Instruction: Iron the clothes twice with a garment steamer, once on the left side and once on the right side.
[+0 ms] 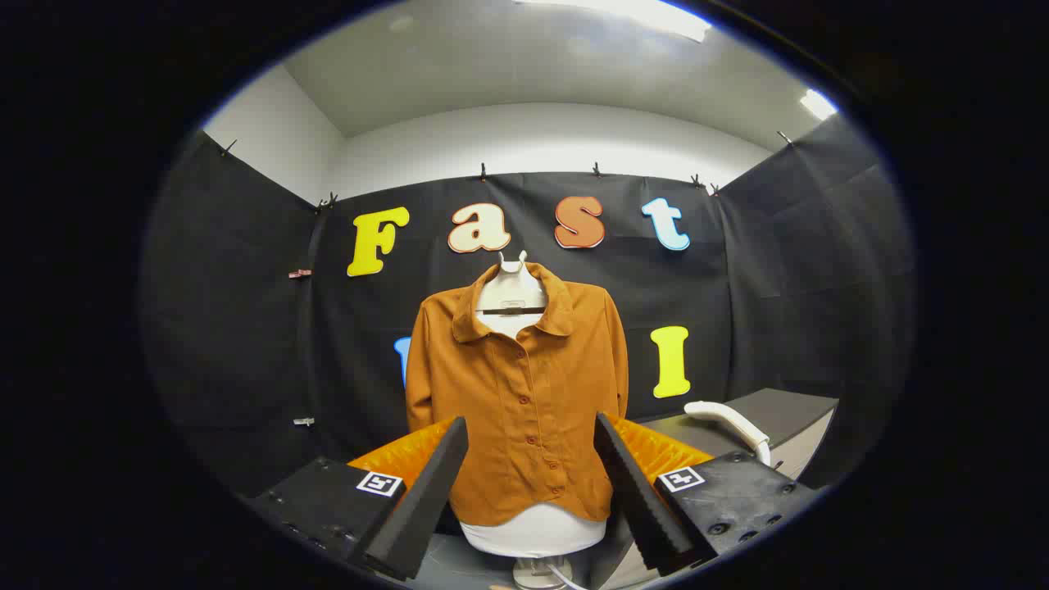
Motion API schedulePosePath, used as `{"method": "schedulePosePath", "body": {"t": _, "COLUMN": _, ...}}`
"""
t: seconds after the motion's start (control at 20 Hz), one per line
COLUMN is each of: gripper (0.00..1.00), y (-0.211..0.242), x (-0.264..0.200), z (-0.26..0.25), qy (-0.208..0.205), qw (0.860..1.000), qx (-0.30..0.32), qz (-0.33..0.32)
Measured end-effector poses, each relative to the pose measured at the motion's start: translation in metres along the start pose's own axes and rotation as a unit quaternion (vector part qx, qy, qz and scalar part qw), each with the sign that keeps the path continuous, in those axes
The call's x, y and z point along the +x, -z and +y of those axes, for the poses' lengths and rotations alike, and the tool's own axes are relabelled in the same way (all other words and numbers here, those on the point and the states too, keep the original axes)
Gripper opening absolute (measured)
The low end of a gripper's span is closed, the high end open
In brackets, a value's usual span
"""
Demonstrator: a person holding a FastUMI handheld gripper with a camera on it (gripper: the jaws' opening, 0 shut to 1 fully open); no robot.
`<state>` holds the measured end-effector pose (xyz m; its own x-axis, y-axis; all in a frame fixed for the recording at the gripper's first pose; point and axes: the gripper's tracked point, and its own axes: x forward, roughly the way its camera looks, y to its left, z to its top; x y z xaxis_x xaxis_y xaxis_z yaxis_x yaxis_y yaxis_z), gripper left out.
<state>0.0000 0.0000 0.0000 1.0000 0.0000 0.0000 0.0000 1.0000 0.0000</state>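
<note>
A buttoned shirt (524,393) is hanging upright on a white mannequin torso (534,531), straight ahead at twelve o'clock from the gripper (531,492) and beyond its fingertips. The garment steamer (728,419) is lying on a dark table (787,410) at about two o'clock from the shirt's hem, apart from the shirt. The gripper's fingers are standing spread wide, gripping nothing, with the shirt's lower half showing between them.
</note>
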Motion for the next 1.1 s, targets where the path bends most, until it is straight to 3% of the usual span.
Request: {"method": "schedulePosePath", "body": {"t": 1.1, "gripper": 0.97, "y": 0.0049, "x": 0.0024, "z": 0.0068, "qy": 0.015, "qw": 1.0, "qx": -0.01, "qz": 0.008}}
